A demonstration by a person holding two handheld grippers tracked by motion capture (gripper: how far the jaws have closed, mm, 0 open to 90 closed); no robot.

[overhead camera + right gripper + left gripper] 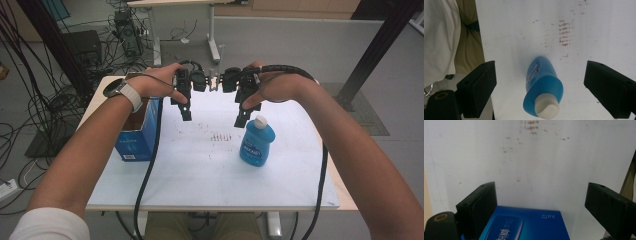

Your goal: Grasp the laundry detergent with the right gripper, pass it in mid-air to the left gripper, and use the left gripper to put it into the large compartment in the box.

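Hovering: left gripper point(185, 114) and right gripper point(241, 120) hang above the white table point(200, 165), jaws of both spread wide, nothing between them.
Bottle: blue plastic bottle with white cap point(257, 141) stands upright just below the right gripper.
Box: open blue cardboard box point(138, 132) at table's left edge.
Risk: off-centre descent likely knocks the cap, toppling the bottle.
Risk: pads gripping the tapered shoulder may slip.
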